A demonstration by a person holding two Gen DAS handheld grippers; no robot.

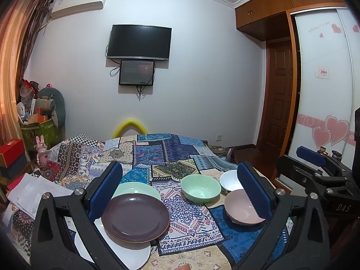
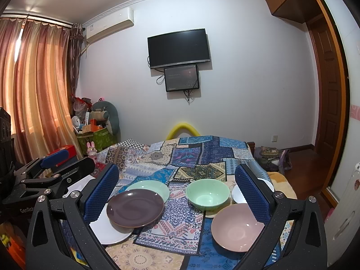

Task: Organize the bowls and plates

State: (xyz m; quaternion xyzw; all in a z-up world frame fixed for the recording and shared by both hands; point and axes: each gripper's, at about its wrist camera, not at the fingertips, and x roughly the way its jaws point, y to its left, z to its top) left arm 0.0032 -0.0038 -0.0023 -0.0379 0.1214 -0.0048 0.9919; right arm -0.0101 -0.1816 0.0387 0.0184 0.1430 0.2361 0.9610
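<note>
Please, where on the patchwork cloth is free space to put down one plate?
Free: the far cloth behind the green bowl, and the strip between the brown plate and pink bowl. Crowded: brown plate overlaps the green plate and white plate; white bowl sits close beside the other bowls.

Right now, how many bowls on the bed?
3. Green bowl mid-cloth; pink bowl nearest, to its right; white bowl behind the pink one, partly hidden by a claw finger. Plates sit apart on the left. More could be hidden behind the claws.
</note>
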